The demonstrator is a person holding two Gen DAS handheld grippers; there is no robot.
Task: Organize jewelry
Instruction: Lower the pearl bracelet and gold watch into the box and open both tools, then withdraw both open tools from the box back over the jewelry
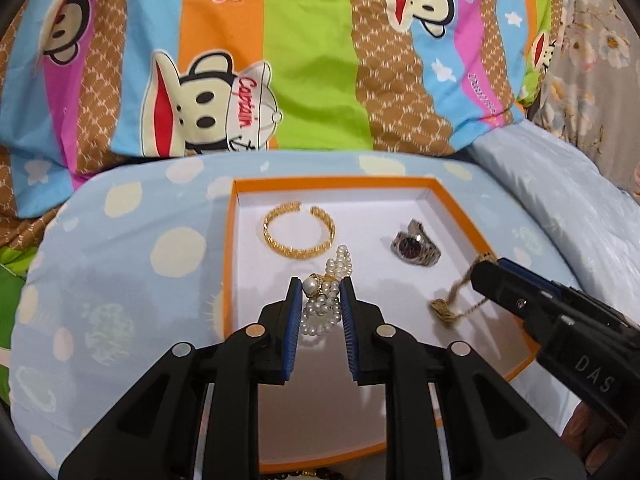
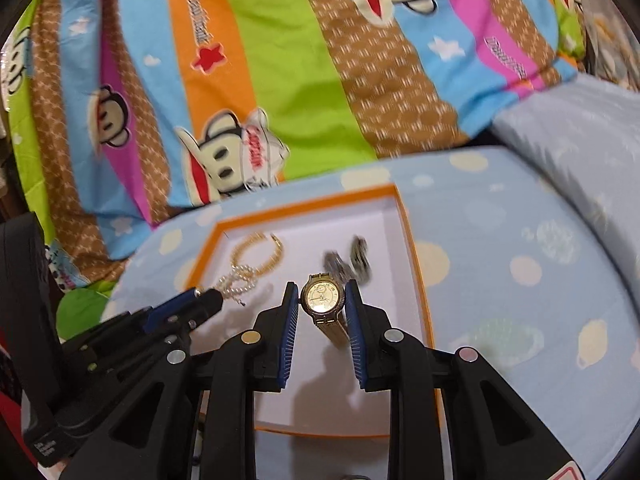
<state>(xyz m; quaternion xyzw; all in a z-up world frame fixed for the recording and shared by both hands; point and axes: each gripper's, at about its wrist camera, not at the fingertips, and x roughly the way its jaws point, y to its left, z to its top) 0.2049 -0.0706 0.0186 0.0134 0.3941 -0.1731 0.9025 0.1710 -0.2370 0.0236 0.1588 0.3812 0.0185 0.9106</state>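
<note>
In the orange box (image 1: 228, 240), a gold bangle (image 1: 298, 232) at 11 o'clock and a silver watch (image 1: 416, 242) at 1 o'clock are already laid, while a pearl bracelet (image 1: 326, 300) is clamped by the left gripper (image 1: 320, 288) and a gold watch (image 2: 321, 295) by the right gripper (image 2: 322, 292), both unplaced.

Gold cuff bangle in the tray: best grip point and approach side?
The gold bangle lies flat on the white floor of the orange tray, its opening facing the far wall. Probably best to come from above and pinch the closed near arc across the band, one finger inside the loop, one outside. The pearl bracelet in the left gripper sits close to that near edge.
</note>
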